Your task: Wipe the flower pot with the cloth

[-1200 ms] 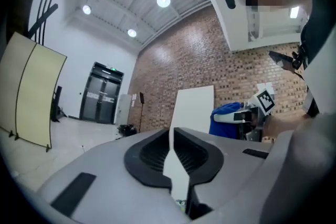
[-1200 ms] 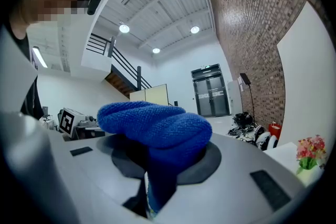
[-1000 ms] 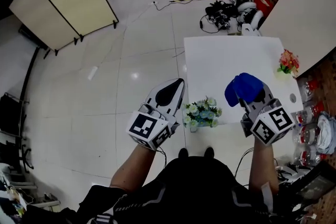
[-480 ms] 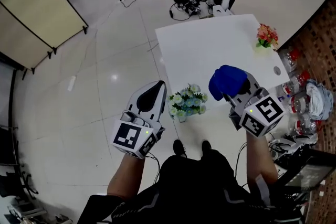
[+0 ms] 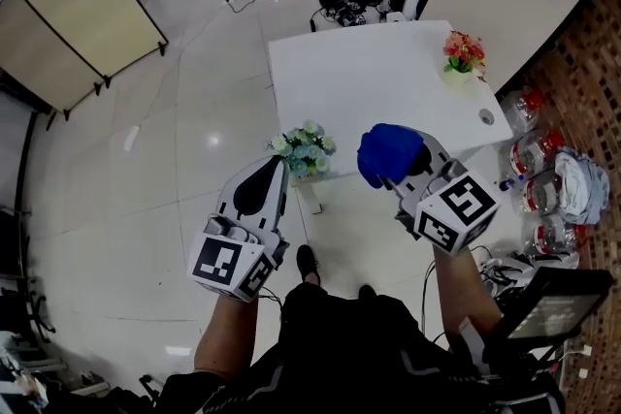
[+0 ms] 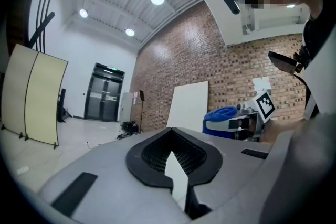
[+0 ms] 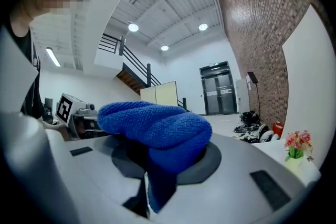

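Flower pot (image 5: pixel 305 153) with pale blue blooms sits at the near left corner of the white desk (image 5: pixel 388 78). We note the blue cloth (image 5: pixel 386 150) bunched just right of it, pinched in our right claw (image 5: pixel 406 168). Our left claw (image 5: pixel 273 172), pressed together and empty, hangs near-left of the pot.

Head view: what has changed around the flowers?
The left gripper and right gripper drew back toward the person; the pot of pale blue flowers now sits at their tips, not between them. Unchanged: right clamps the blue knitted cloth, left shut, empty.
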A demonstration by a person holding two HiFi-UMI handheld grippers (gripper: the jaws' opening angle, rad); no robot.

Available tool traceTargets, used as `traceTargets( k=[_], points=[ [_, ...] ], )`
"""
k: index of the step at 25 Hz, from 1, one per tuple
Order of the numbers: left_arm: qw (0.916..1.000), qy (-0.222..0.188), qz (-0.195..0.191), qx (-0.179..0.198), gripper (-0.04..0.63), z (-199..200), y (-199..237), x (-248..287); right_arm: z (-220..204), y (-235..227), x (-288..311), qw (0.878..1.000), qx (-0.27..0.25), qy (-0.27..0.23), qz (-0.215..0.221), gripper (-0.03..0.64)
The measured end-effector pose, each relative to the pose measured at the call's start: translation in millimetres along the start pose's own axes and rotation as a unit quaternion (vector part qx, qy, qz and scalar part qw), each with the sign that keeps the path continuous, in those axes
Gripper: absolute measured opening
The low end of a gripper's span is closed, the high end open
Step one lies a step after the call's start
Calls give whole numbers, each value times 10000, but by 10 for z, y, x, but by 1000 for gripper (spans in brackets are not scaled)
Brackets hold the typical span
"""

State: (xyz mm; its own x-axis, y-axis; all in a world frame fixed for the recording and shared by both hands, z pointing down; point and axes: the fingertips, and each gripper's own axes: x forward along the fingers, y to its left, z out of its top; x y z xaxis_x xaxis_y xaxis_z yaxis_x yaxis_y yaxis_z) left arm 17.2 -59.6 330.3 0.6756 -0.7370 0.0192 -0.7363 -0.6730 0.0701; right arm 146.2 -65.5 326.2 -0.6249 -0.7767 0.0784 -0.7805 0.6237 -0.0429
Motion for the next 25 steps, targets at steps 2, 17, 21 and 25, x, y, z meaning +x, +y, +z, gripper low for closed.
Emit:
traceTargets(
  k=[2, 17, 21, 25],
  points=[
    [9998, -36, 196, 13, 5, -16, -205, -137, -28, 110, -237, 9999, -48, 5, 161, 89],
    [9990, 68, 337, 270, 5, 88, -944, -1883, 23, 1730, -1045, 9988, -17, -131, 462, 89],
    [9995, 98, 181, 256, 5, 71, -1083, -2382, -31, 2272, -1251, 9995, -19, -21, 330, 89],
    [9997, 49, 184, 164, 5, 115, -1216, -2668, -19, 2585, -1490, 9996, -3, 22, 284, 89]
  ],
)
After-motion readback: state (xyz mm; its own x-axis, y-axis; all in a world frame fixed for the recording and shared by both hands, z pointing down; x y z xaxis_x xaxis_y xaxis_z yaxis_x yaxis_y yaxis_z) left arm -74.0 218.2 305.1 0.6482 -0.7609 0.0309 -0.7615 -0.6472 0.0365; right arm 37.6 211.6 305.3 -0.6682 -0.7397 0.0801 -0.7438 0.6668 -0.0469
